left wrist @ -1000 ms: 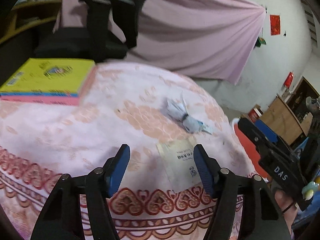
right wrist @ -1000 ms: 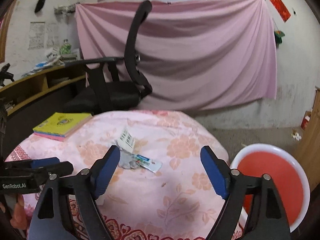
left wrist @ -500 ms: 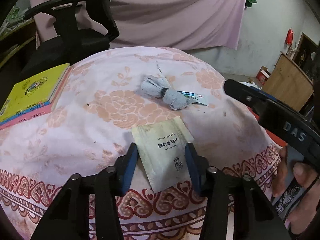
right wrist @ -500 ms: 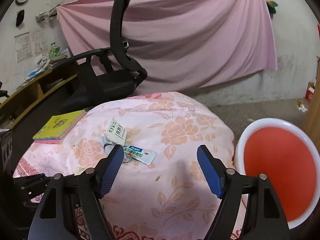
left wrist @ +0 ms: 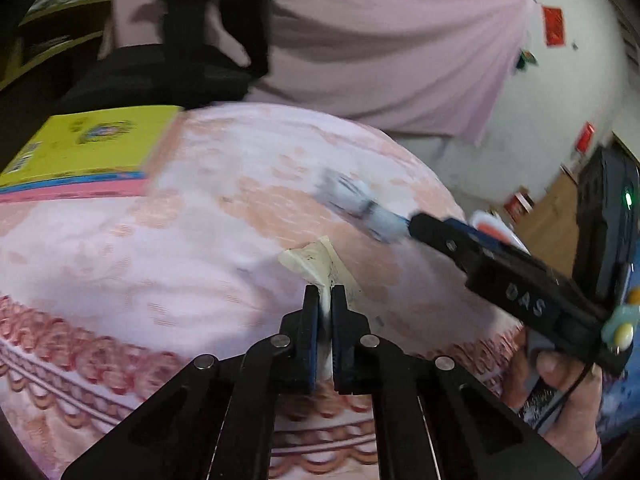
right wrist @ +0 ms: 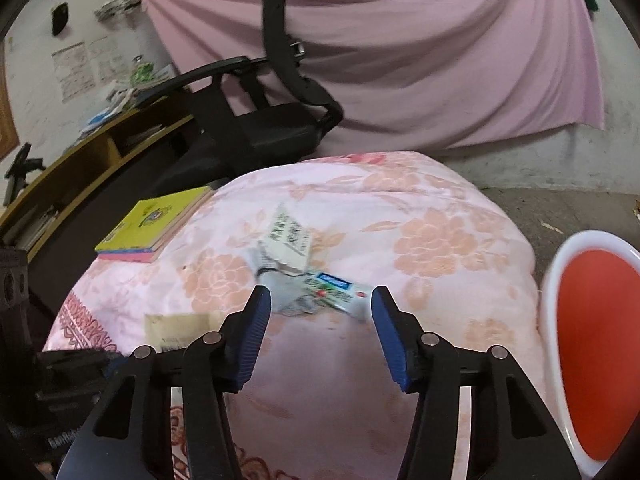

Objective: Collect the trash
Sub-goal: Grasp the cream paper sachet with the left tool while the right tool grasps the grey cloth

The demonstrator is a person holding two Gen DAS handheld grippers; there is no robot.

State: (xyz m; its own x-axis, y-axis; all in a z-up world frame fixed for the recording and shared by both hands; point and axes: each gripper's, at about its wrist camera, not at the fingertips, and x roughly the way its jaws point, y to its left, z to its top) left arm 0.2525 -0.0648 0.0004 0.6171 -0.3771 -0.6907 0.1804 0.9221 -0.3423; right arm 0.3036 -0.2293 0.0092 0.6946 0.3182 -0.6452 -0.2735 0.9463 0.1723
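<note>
Books [left wrist: 86, 156] lie stacked at the far left of the table, a yellow cover on top of a pink one, resting on the pink floral tablecloth [left wrist: 132, 264] that drapes the rounded top. Behind them stands a black office chair [right wrist: 256, 120] in front of a pink curtain [right wrist: 440, 52] hung across the wall. Nearer the middle, my left gripper [left wrist: 325, 312] is clamped tight on the cream paper sachet [left wrist: 316, 260], its blue pads pressed together on the near edge so that the packet buckles upward between them, its far end close to the cloth, though I cannot tell whether it touches. From my right wrist camera the same sachet [right wrist: 180, 330] shows at the lower left, beside the dark body of the left gripper. Further right on the cloth sits the crumpled bundle of trash [right wrist: 298, 276]: a folded printed leaflet leaning at its far-left end, grey-white wadded wrappers in the middle and a small blue-and-white labelled packet at the right end. My right gripper [right wrist: 322, 312] hovers just in front of this bundle with its jaws closing, the blue pads standing either side of the near end of the bundle and not pressing on it. At the far right, beside and below the table, stands a white-rimmed basin with a red inside [right wrist: 596, 352].
</note>
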